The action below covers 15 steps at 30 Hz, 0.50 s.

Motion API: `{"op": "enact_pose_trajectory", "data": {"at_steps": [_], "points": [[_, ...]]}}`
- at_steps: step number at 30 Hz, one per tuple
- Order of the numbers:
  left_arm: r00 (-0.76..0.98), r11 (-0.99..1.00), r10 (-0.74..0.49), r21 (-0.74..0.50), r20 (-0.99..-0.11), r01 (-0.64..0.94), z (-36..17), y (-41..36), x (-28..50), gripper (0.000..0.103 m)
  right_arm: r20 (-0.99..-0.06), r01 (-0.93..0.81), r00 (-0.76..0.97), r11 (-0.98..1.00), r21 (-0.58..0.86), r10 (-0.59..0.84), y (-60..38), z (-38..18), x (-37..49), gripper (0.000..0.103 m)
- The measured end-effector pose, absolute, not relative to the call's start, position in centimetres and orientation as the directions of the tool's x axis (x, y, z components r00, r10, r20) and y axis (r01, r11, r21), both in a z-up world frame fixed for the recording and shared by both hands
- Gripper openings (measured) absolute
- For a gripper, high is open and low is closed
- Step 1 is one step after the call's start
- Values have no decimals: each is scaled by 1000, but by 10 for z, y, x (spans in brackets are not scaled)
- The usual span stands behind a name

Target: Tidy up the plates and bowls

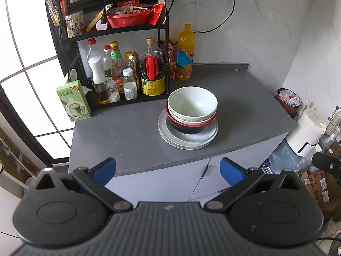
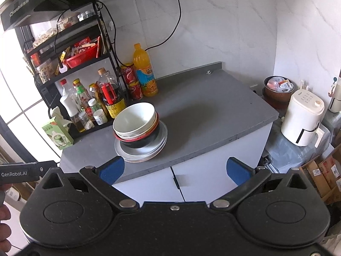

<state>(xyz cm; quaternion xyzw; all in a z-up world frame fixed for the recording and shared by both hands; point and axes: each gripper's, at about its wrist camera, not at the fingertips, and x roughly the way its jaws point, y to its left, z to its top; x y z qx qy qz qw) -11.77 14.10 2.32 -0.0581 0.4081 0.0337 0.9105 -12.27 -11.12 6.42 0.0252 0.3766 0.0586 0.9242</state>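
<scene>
One stack stands on the grey countertop (image 1: 127,136). A white bowl (image 1: 192,102) sits on top, nested in another pale bowl and a black bowl with a red rim (image 1: 187,128). Under them lie stacked silver plates (image 1: 168,135). The right wrist view shows the same white bowl (image 2: 133,118), black bowl (image 2: 140,141) and plates (image 2: 157,147). My left gripper (image 1: 168,169) hangs open in front of the counter edge, well short of the stack. My right gripper (image 2: 174,169) is open too, also back from the counter, with nothing between its fingers.
A black shelf rack (image 1: 162,27) with sauce bottles (image 1: 152,70) stands behind the stack, with an orange juice bottle (image 1: 186,53) and red cans beside it. A green carton (image 1: 73,101) sits at the left corner. A white appliance (image 2: 302,119) stands right of the counter.
</scene>
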Motion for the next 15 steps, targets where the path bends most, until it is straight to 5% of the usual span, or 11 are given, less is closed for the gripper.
{"op": "enact_pose_trajectory", "data": {"at_steps": [15], "points": [[672,990,28,-71,-740,-119,29,135,-111,103,-688,-97,717,993,65,115,-112,68,-115,103]]}}
